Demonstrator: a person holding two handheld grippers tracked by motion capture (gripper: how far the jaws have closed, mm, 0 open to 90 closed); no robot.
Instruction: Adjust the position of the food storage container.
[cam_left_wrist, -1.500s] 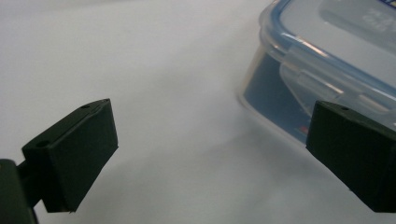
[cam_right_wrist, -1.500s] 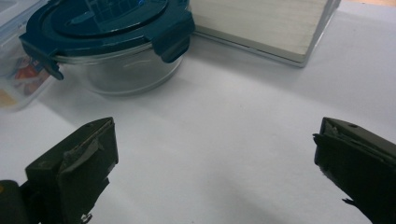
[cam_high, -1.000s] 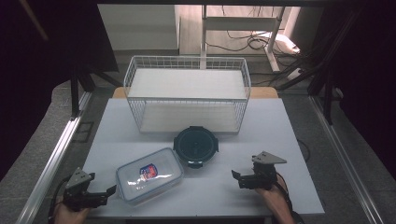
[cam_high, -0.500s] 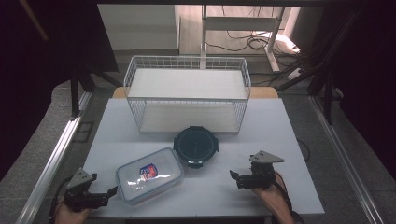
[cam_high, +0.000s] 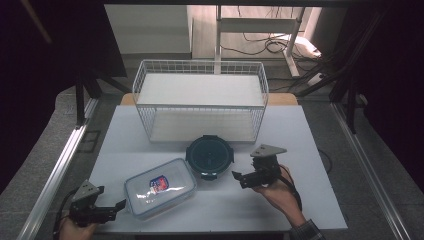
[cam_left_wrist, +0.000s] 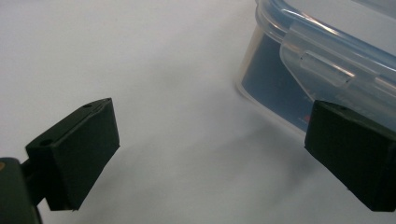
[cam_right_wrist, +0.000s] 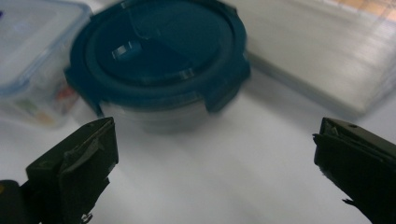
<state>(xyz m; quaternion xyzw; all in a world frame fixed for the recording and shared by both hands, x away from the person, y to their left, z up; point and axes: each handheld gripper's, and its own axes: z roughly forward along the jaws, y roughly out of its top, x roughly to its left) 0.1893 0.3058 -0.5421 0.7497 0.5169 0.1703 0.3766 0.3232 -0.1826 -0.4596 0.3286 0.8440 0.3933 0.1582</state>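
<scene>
- Your left gripper (cam_high: 119, 205) sits low at the near left corner of the white table (cam_high: 310, 150), jaws spread wide with only bare tabletop between them.
- In the left gripper view, one jaw stands just in front of the rectangular clear box (cam_left_wrist: 327, 60), right by the clip on its side; whether it touches the wall, I cannot tell.
- That rectangular clear box (cam_high: 160, 188) lies flat, turned a little on the table, its see-through lid clipped on.
- Through the lid you can make out something with a red and blue label inside; what it is, too blurred to say.
- Your right gripper (cam_high: 236, 176) is out past the middle of the table, jaws wide apart and holding nothing, pointing toward the round container (cam_high: 210, 157).
- In the right gripper view, the round container (cam_right_wrist: 159, 60) stands upright ahead of the jaws, apart from both of them, nearer the jaw on that view's left.
- Its dark teal lid is on, side clips down; the body below is clear, contents not readable.
- The two containers sit just beside each other, the round one farther from you.
- Behind them stands the white wire basket (cam_high: 200, 67), open at the top, nothing to see inside but its pale floor.
- Round container is just in front of the basket's near wall.
</scene>
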